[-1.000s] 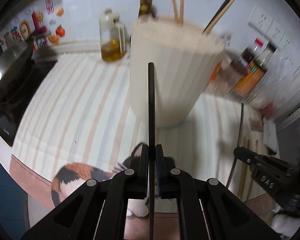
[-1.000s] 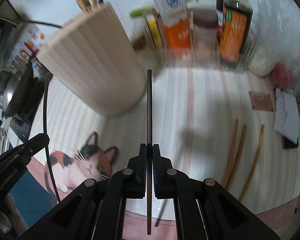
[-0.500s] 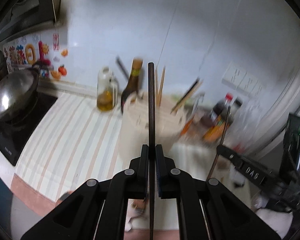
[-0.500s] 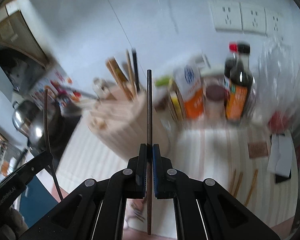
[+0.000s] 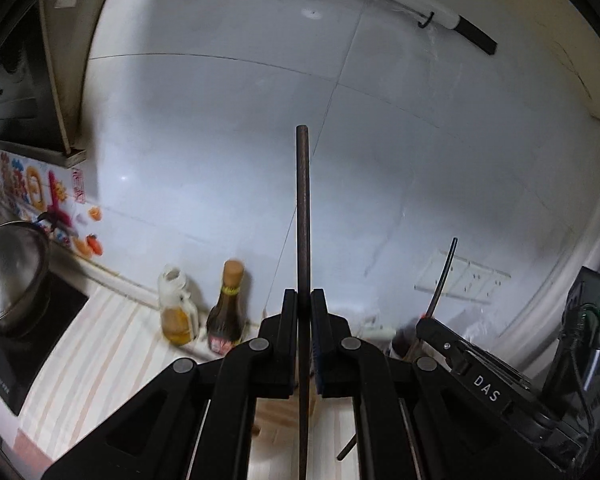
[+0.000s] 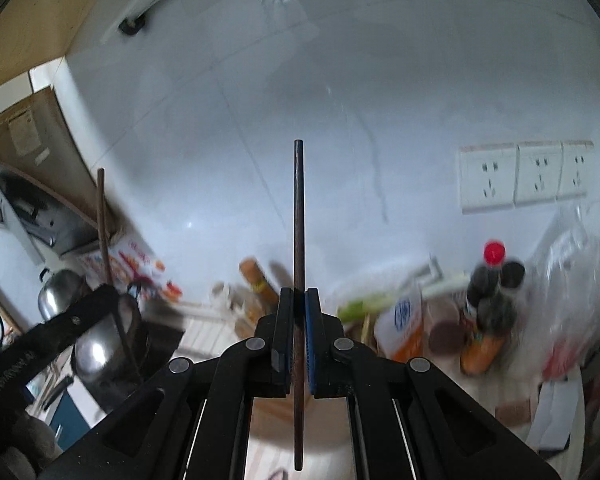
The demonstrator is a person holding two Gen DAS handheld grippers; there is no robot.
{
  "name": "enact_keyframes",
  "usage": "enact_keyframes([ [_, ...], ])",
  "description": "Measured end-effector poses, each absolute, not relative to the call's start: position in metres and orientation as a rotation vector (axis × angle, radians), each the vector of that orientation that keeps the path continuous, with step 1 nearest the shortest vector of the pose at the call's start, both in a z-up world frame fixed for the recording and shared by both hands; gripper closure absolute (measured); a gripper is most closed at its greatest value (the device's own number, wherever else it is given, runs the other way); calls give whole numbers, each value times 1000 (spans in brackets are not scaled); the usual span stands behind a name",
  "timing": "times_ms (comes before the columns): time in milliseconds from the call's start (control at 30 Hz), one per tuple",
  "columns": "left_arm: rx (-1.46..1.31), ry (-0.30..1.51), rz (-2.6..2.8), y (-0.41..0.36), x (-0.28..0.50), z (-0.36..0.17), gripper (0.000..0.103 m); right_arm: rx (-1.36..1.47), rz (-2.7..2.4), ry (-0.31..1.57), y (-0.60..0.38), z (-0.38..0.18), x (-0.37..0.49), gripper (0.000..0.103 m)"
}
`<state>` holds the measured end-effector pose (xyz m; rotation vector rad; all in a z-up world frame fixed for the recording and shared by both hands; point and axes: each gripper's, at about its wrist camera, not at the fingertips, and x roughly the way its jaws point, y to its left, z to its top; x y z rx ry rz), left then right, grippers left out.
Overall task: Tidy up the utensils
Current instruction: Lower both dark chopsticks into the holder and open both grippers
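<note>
Two handheld grippers are raised high, their cameras looking mostly at a white tiled wall. The left gripper [image 5: 304,336] has its fingers clamped on a dark chopstick [image 5: 302,208], which sticks up beyond the fingertips and down below them. The right gripper [image 6: 298,336] is likewise clamped on a second dark chopstick [image 6: 298,220], held the same upright way.

Beneath both pairs of fingers a pale rounded shape shows, probably the utensil holder, though blur hides its rim.

Risk, as a judgement: each stick is pinched by a narrow grip near its middle, so it could pivot or slip during lowering. With the holder hidden behind the fingers, a tip could catch the rim or miss and fall to the tabletop. The two grippers are also close enough to knock together.

Beyond the left fingers stand an oil jug [image 5: 177,308] and a brown sauce bottle [image 5: 227,312] on the striped tabletop [image 5: 100,352]. Right of the right fingers are soy sauce bottles [image 6: 490,312], an orange packet [image 6: 404,328] and wall sockets [image 6: 528,178].
</note>
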<state>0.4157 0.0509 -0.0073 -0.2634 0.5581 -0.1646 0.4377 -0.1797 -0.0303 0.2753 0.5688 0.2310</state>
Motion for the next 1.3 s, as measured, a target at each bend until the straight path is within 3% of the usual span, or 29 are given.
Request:
enact_keyframes([
  [467, -326, 570, -163, 42, 504, -58, 99, 339, 217, 531, -174, -53, 526, 98],
  [833, -309, 567, -163, 32, 518, -101, 99, 362, 212, 491, -179, -86, 524, 98],
  [1300, -258, 640, -210, 25, 504, -112, 99, 314, 316, 570, -179, -114, 498, 98],
])
